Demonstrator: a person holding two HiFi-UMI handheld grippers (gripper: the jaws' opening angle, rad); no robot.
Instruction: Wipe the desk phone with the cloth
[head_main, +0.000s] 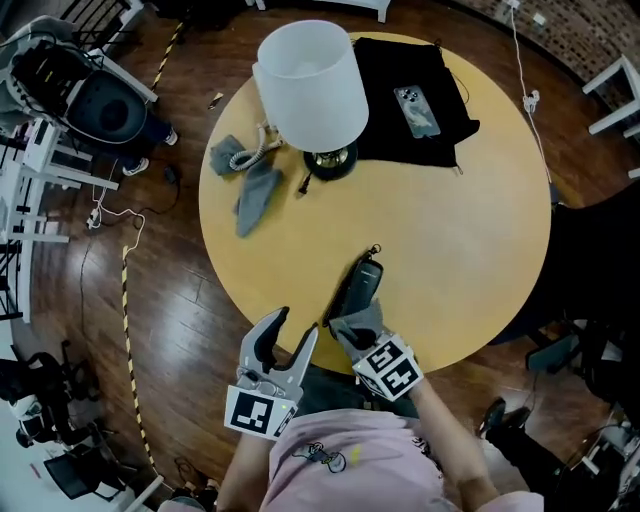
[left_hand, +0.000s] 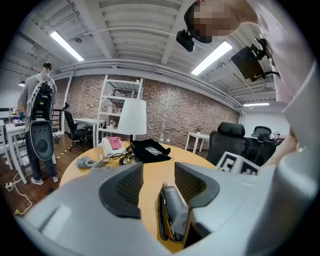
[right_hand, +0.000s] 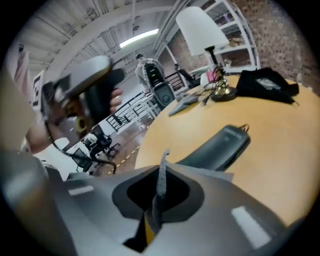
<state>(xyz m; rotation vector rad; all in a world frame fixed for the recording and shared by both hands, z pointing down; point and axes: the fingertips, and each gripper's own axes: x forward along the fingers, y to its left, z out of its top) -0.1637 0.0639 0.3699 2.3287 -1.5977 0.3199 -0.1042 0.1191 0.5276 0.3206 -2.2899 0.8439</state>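
Right hand-held gripper (right_hand: 159, 186), jaws together on a thin fold of grey cloth (right_hand: 161, 172), sits at the near end of the dark handset (head_main: 362, 282) by the table's (head_main: 470, 250) near edge. Left hand-held gripper (left_hand: 157, 182) has its jaws apart and holds nothing. The desk phone (left_hand: 106, 148) sits far left by the lamp (head_main: 310, 80). Wipe best lengthwise and lightly, with the left steadying.

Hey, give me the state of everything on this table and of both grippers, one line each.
Left gripper: open, gripping nothing.
Right gripper: shut.
Handset: off its cradle, lying on the table.
Cloth: crumpled, untouched.
Case: closed, lying flat.
Lamp: upright.
Smartphone: face down on black fabric.
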